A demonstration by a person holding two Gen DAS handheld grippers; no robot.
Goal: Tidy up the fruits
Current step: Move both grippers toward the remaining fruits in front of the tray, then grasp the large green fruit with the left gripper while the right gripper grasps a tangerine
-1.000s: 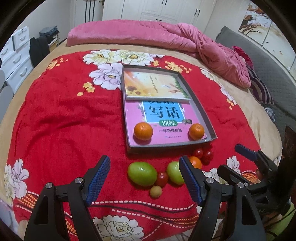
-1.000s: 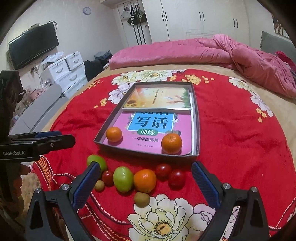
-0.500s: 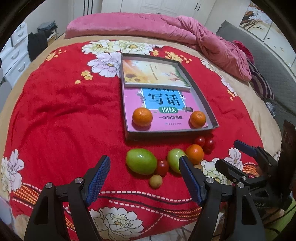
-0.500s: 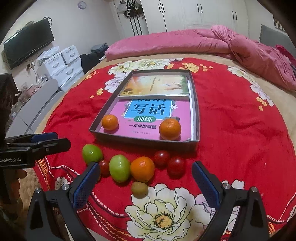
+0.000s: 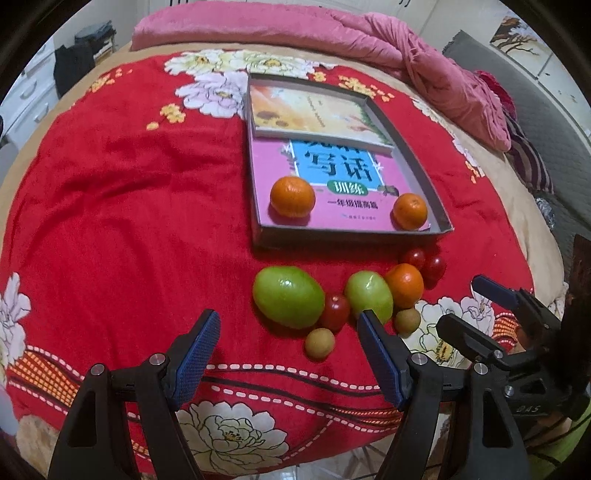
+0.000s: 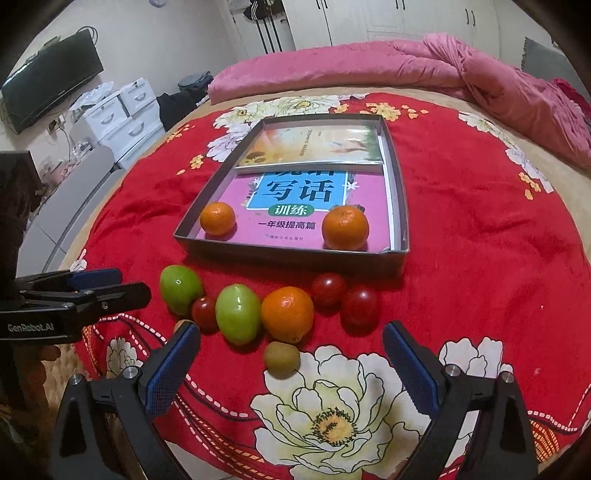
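Observation:
A grey shallow box (image 5: 424,168) (image 6: 295,254) lies on the red bedspread, holding two books and two oranges (image 5: 292,196) (image 5: 409,211) (image 6: 218,218) (image 6: 345,227). In front of it lies a loose row of fruit: two green fruits (image 5: 288,297) (image 5: 369,296) (image 6: 180,288) (image 6: 238,312), an orange (image 5: 405,285) (image 6: 287,314), three cherry tomatoes (image 6: 360,305), and two small brown fruits (image 5: 320,343) (image 6: 282,359). My left gripper (image 5: 286,350) is open and empty just short of the row. My right gripper (image 6: 291,365) is open and empty, with the brown fruit between its fingers.
A pink duvet (image 5: 280,26) is bunched at the far side of the bed. White drawers (image 6: 118,114) and a TV (image 6: 51,77) stand to the left. The bed's near edge lies just under both grippers. Each gripper shows in the other's view (image 5: 495,325) (image 6: 74,295).
Both grippers have moved forward and lower toward the row of loose fruit. The fruit and the box have not moved.

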